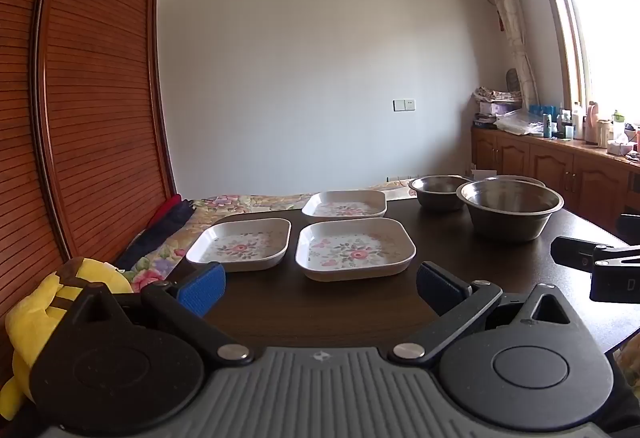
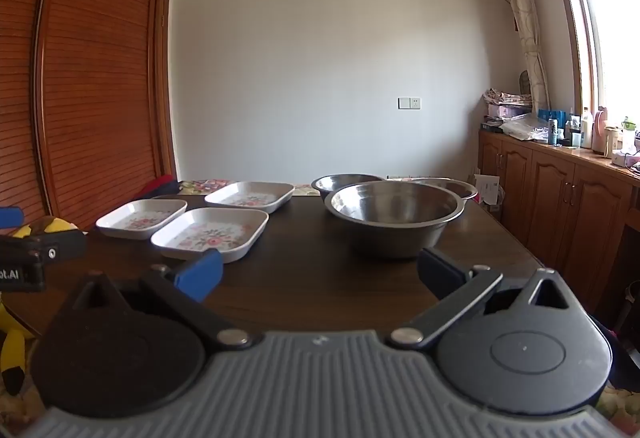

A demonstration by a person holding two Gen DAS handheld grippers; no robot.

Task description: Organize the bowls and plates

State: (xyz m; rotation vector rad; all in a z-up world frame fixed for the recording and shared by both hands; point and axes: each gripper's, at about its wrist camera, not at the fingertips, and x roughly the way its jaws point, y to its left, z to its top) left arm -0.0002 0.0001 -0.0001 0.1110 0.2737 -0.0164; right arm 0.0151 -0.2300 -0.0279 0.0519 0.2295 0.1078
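Both wrist views low at the counter's near edge, facing the far wall — left offset leftward; both share plates and bowls.

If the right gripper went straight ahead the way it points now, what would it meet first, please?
Most likely the big steel bowl nearest it: the open right gripper frames bare table, then that bowl. Depth is hard to judge.

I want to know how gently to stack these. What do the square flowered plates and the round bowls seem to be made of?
The square flowered plates look like glossy white melamine or glazed ceramic: smooth rims with a soft sheen and a printed pattern. I cannot tell which. The round bowls look like stainless steel: grey, brushed, with dull reflections inside. The table looks like dark polished wood.
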